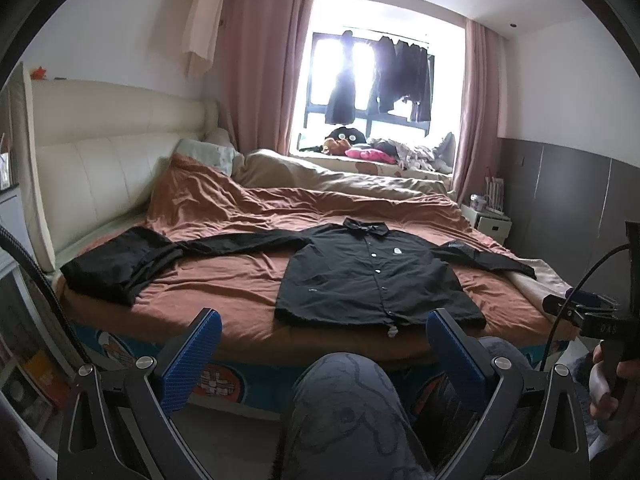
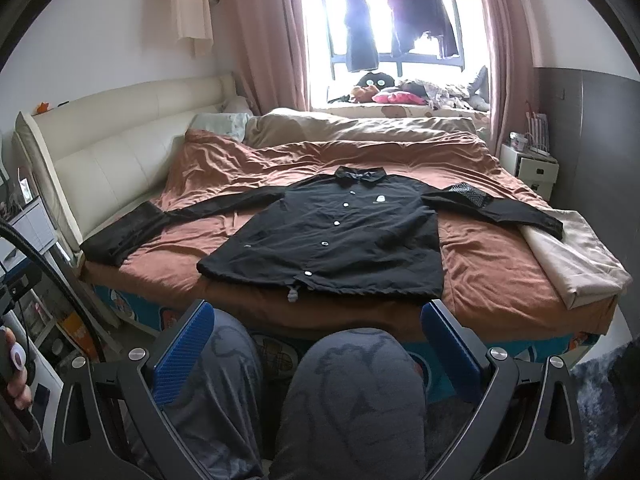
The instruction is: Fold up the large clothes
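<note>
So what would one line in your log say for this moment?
stage: before first fold | black shirt: flat on bed, sleeves spread | left gripper: open, empty | right gripper: open, empty

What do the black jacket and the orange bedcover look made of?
Black jacket: looks like a smooth, matte woven fabric, maybe nylon or cotton; it lies flat with few creases. Orange bedcover: soft, matte, probably cotton, rumpled all over.

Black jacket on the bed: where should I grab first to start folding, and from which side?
Probably take the black jacket at a sleeve cuff. It lies flat, buttoned, front up, sleeves spread wide. The right gripper, open, could come from the right to the cuff near the bed's edge; the left gripper, also open, could take the other sleeve.
</note>
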`<control>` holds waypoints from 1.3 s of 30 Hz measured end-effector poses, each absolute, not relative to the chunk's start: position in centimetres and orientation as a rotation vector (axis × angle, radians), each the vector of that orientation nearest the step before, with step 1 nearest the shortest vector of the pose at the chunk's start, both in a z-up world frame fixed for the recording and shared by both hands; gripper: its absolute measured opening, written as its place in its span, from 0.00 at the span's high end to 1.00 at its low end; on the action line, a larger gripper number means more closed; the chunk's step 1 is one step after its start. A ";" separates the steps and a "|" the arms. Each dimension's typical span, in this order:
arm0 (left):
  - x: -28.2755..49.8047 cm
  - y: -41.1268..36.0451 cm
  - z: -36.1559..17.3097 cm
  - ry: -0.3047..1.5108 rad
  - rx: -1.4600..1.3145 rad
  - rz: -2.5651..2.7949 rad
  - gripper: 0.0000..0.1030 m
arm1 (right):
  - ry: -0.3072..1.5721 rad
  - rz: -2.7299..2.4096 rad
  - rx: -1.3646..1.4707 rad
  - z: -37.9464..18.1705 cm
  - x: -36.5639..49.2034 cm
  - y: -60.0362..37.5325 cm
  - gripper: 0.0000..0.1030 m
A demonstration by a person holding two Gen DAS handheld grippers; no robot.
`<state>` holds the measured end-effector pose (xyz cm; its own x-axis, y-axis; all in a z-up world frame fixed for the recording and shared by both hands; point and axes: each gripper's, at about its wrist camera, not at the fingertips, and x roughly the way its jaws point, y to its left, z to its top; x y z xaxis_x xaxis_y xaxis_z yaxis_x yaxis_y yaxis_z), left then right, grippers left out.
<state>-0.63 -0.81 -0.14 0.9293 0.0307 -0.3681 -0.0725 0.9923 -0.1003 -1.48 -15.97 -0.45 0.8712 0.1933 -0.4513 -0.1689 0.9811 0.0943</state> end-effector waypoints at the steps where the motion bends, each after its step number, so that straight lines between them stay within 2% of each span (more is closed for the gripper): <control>1: -0.4 -0.8 -0.2 0.377 -0.112 0.055 0.00 | 0.479 0.188 0.054 -0.5 -1.3 -15.9 0.00; 15: 4.2 1.2 -1.4 0.407 -0.175 0.077 0.00 | 0.519 0.205 0.056 -0.7 4.1 -15.4 0.00; 29: 13.4 3.0 -4.6 0.510 -0.220 0.083 0.01 | 0.601 0.215 0.085 -2.2 15.2 -15.1 0.00; 39: 19.9 5.6 -7.3 0.595 -0.248 0.075 0.06 | 0.636 0.156 0.130 -2.7 23.3 -12.8 0.00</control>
<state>19.86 5.56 -7.29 0.8265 -0.0008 -0.5629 -0.1413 0.9677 -0.2089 23.34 -12.78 -2.69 0.7933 0.1841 -0.5804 -0.1043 0.9802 0.1683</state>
